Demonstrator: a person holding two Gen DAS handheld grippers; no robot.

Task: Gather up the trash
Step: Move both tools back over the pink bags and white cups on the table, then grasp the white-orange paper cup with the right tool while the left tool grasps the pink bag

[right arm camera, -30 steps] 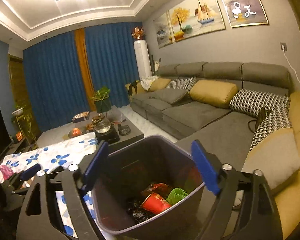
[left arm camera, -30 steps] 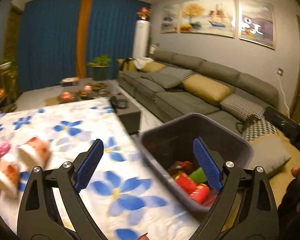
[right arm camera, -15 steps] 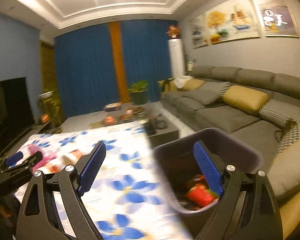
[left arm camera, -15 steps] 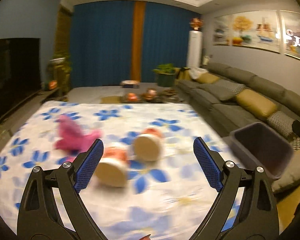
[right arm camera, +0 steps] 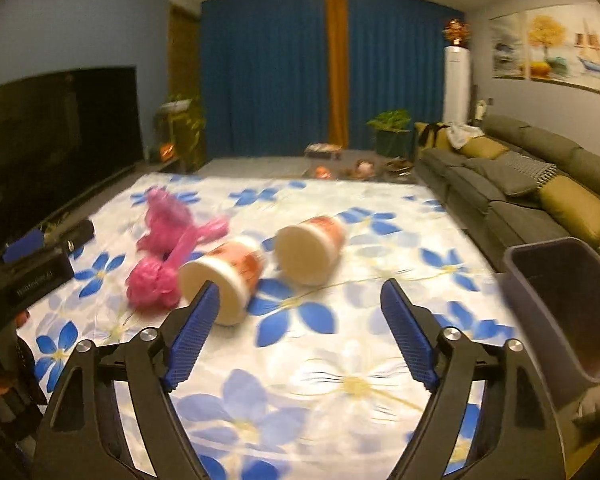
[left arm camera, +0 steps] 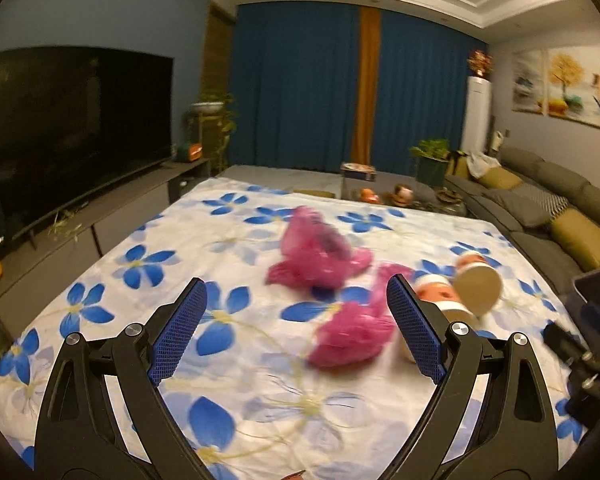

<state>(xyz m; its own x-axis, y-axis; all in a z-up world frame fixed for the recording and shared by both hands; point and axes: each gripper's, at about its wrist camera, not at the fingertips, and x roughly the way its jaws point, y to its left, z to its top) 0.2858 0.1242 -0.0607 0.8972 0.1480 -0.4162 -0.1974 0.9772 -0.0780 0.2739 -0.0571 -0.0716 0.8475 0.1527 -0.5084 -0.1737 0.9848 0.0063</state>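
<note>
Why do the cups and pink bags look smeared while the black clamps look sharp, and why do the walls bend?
Left wrist view: the pink bags and cups are streaked by motion blur, the left gripper crisp because the camera rides on it. Right wrist view: same smear on the cups, with the right gripper sharp. Both views: a fisheye lens bows the edges; warm, dim ceiling light.

Both grippers, the left gripper and the right gripper, are built of black plastic arms with triangular cut-outs. Silver round screws are set at the pivots. The fingers are faced with blue cross-hatched pads.
</note>
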